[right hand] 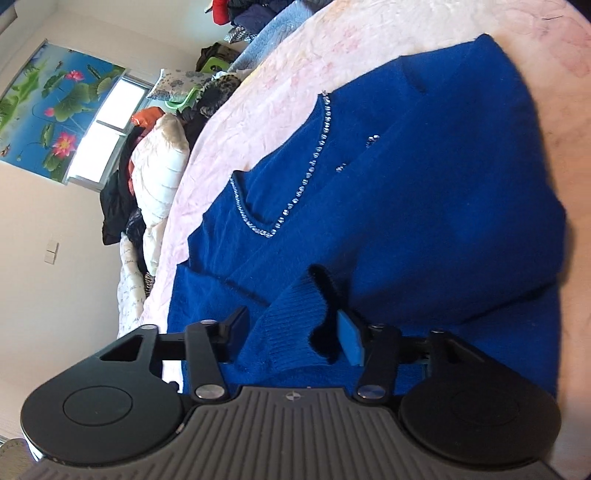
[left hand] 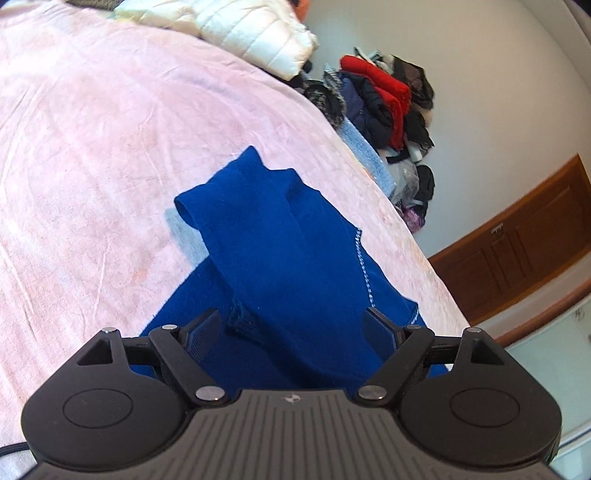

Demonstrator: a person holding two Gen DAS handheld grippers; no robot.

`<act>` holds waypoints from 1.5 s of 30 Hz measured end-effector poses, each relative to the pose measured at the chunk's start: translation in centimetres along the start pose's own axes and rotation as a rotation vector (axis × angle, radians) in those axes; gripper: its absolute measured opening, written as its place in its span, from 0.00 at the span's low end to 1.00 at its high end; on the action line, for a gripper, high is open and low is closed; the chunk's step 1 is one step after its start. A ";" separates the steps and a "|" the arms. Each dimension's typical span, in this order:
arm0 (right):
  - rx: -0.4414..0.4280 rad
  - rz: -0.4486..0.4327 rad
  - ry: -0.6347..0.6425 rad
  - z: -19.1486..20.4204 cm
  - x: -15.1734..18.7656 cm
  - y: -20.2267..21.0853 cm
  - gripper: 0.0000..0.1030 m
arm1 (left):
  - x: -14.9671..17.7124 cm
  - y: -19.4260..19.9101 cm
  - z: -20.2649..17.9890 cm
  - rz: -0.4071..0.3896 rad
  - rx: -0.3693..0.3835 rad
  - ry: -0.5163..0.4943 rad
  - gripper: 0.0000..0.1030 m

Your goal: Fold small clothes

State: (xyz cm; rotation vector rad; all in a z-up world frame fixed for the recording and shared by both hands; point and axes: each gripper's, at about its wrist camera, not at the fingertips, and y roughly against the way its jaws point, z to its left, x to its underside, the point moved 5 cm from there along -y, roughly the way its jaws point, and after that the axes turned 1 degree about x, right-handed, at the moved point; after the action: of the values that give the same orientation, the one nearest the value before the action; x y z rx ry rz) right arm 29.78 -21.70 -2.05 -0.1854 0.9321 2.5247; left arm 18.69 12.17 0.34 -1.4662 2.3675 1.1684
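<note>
Blue sweater (left hand: 288, 236) half-folded on pink bed (left hand: 92, 147)

Soft, limp knit; both grippers' fingers spread wide; right gripper (right hand: 295, 334) straddles ribbed cuff (right hand: 291, 325), likely best hold.

Royal-blue knit sweater (right hand: 424, 206), silver rhinestone trim along the neckline (right hand: 314, 166). Pale pink crinkled bedspread (left hand: 92, 147). White quilted puffer jacket (left hand: 258, 33) far. Red fleece garment (left hand: 384, 92) in the dark clothes pile (left hand: 399, 122) right. Blue lotus-print window blind (right hand: 55, 110), pink flowers, green leaves.
</note>
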 end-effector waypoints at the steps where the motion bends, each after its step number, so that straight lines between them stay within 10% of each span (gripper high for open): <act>1: 0.005 0.021 -0.003 -0.2 0.1 -0.2 0.59 | -0.3 -0.3 0.2 0.003 -0.003 0.025 0.82; 6: -0.006 0.072 0.038 0.6 0.8 -1.2 0.50 | -0.2 -0.8 0.2 0.008 -0.011 0.056 0.82; 9: -0.016 0.072 0.038 0.7 0.7 -1.6 0.14 | -0.1 -0.9 0.1 0.012 -0.019 0.049 0.82; 28: -0.136 0.087 -0.205 -2.1 -0.9 -0.5 0.38 | 0.1 -2.1 -0.1 0.040 -0.030 0.026 0.82; 31: -0.127 0.055 -0.173 -1.8 -0.8 -0.9 0.12 | -0.2 -2.3 0.1 0.040 -0.050 0.053 0.82; 36: -0.148 -0.046 -0.080 0.9 -3.0 0.0 0.11 | -0.9 -1.9 -0.2 0.007 -0.044 0.062 0.82; 41: -0.353 -0.200 0.062 7.2 -7.6 6.8 0.10 | -1.5 -1.2 -1.1 -0.012 -0.002 0.052 0.82; 45: -0.210 -0.207 0.004 0.9 -7.5 8.4 0.11 | -1.7 -1.6 -1.7 -0.020 0.019 0.029 0.82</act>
State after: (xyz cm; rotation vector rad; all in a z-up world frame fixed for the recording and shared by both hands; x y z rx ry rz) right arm 32.74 -29.47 5.61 -0.3337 0.6132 2.4244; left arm 21.35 11.89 1.50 -1.5076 2.3708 1.1241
